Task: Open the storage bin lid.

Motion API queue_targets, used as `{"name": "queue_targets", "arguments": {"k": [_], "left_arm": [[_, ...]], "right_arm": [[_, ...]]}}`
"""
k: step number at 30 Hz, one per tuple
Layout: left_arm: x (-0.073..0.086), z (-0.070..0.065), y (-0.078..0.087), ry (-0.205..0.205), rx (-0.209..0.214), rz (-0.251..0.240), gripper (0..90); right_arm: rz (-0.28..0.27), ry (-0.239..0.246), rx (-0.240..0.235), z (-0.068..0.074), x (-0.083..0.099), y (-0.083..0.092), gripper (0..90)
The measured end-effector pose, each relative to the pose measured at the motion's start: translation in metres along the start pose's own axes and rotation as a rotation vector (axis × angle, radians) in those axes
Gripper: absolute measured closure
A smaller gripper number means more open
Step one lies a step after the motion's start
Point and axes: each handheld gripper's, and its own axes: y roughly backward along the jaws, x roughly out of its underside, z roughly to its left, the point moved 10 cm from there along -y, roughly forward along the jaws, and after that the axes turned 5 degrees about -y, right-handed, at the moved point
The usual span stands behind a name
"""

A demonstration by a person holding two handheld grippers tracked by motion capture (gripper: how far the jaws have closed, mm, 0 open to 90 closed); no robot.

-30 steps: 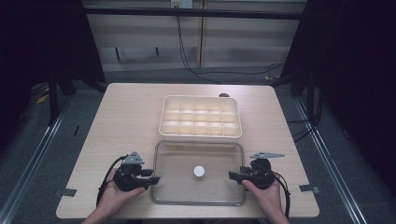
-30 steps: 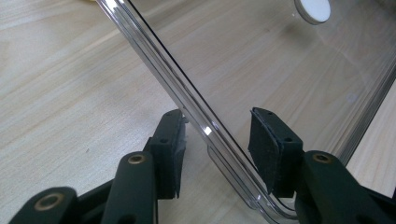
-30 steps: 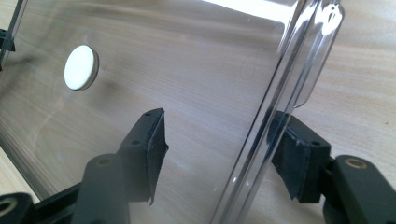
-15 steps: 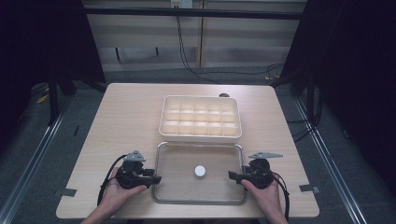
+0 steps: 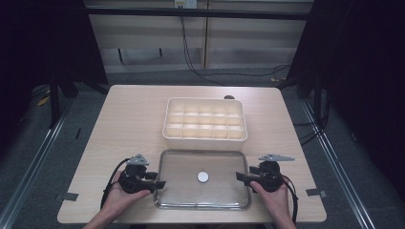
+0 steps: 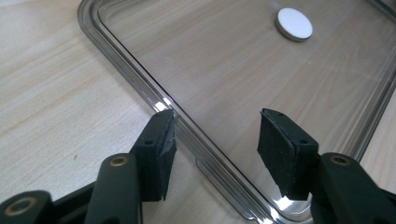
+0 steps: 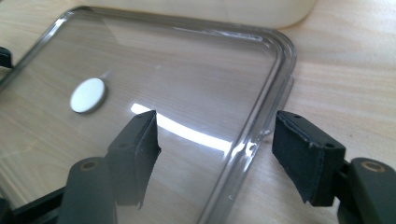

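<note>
A clear plastic lid with a white disc at its middle lies flat on the table, in front of a cream compartment box. My left gripper is at the lid's left edge. In the left gripper view its jaws have just been opening and now straddle the rim of the lid, pads off it. My right gripper is at the right edge. Its jaws have also been opening and stand apart over the lid's rim. The disc lies beyond them.
The box, its several compartments empty, sits just behind the lid, its front wall close to the lid's far edge. Bare wooden tabletop lies left and right of both. A cable trails from each gripper toward the table's near edge.
</note>
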Motion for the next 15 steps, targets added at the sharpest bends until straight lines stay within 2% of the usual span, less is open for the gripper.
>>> {"name": "queue_targets", "arguments": {"k": [5, 9, 10, 11, 13, 15], "left_arm": [[-0.005, 0.000, 0.008, -0.006, -0.015, -0.040, 39.7], [-0.011, 0.001, 0.020, -0.004, -0.030, -0.097, 36.1], [-0.012, 0.001, 0.023, -0.004, -0.035, -0.111, 35.7], [-0.012, 0.002, 0.026, -0.006, -0.045, -0.125, 35.0], [-0.012, 0.005, 0.031, -0.012, -0.066, -0.137, 34.6], [-0.012, 0.007, 0.037, -0.001, -0.092, -0.164, 32.8]], "right_arm": [[-0.046, 0.029, -0.017, 0.006, -0.006, 0.010, 31.6], [-0.124, 0.092, -0.015, 0.012, -0.014, 0.027, 33.6], [-0.132, 0.092, -0.017, 0.013, -0.015, 0.030, 33.4], [-0.163, 0.098, -0.025, 0.015, -0.017, 0.039, 32.4], [-0.170, 0.099, -0.028, 0.015, -0.018, 0.042, 31.9], [-0.197, 0.101, -0.031, 0.015, -0.020, 0.050, 31.8]]}}
